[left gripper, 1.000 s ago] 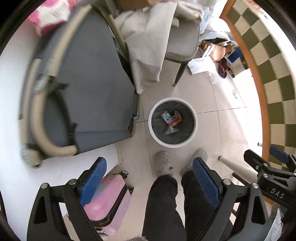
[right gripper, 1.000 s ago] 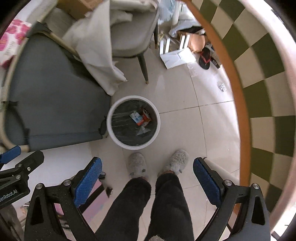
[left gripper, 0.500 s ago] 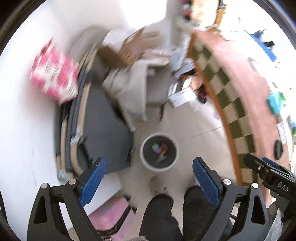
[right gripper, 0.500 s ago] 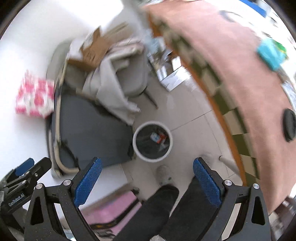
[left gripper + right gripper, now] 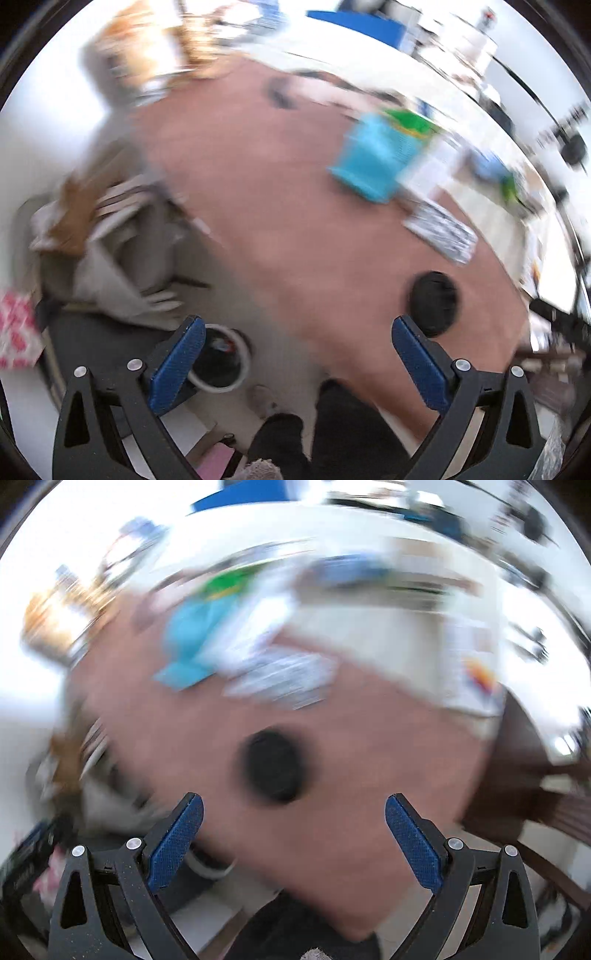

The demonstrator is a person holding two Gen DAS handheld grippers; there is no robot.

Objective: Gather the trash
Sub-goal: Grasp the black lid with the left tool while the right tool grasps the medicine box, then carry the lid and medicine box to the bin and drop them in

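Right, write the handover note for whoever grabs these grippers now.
Left gripper: nothing between the pads, jaws opening.
Right gripper: open, nothing held.
Bin: on the floor beside the table, some trash already in it.
Left on the table: turquoise item, black disc, printed wrapper; too blurred to identify further.
Next: probably pick these up and bin them.

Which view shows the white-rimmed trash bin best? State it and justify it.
The left wrist view. There the trash bin shows most of its white rim and dark inside beside the left gripper, though one finger covers its near side. In the right wrist view only a blurred bit of rim peeks from under the table edge.
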